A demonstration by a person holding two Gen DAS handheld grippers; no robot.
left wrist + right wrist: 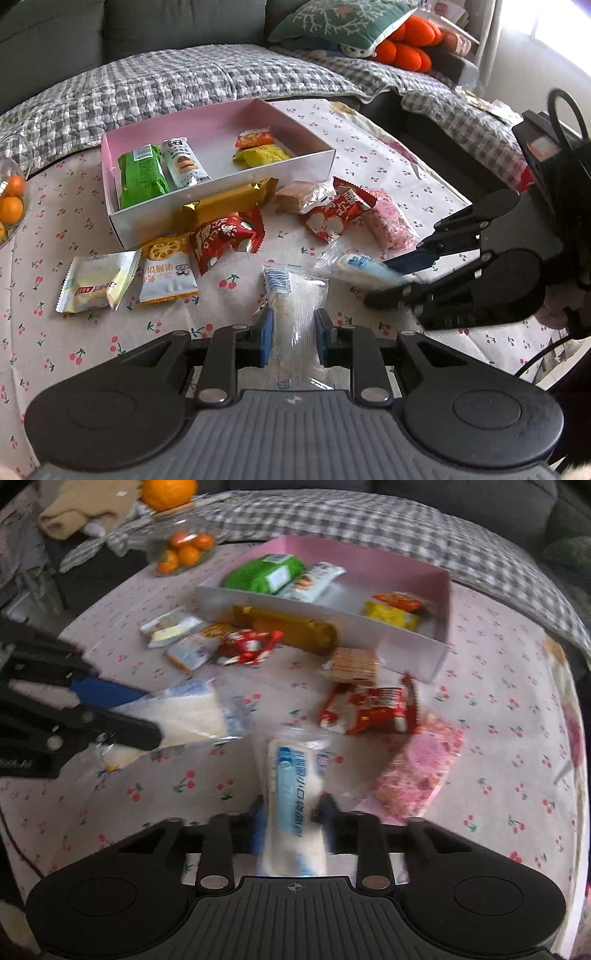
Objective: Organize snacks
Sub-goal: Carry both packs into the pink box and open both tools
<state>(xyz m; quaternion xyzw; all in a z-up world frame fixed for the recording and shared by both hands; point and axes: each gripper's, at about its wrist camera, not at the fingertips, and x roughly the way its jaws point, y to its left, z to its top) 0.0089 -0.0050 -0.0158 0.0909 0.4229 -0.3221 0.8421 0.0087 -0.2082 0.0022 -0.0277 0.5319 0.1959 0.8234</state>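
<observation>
1. The left gripper (293, 338) is clenching a clear-wrapped white snack packet (291, 295) with blue print; the blue pads are pressing on the wrapper from both sides, and the packet is pointing out over the cherry-print tablecloth (110, 332).
2. The right gripper (293, 825) is grasping a second white-and-blue packet (295, 797) of the same kind, its jaws closed on the wrapper's sides. The right wrist view is blurring, so the exact bite is hard to read, but the packet is sitting squarely between the fingers.
3. The step in hand, as I judge it, is gathering the two matching packets from the cloth, one in each gripper, ready for the box.
4. The pink box (325, 162) is standing open at the far side of the cloth. It is already holding a green packet (142, 177) and a pale packet with a brown biscuit picture (184, 162) at one end, and an orange sachet (255, 138) and a yellow sachet (264, 155) at the other; the middle is lying bare.
6. Snacks waiting outside include a gold bar (229, 201) touching the box's near wall, two red packets (225, 242) (340, 212), a wafer pack (295, 197) and a pink packet (391, 225).
7. The next move probably calls for lifting both packets over the near wall and laying them side by side in the bare middle, clearing the gold bar.
</observation>
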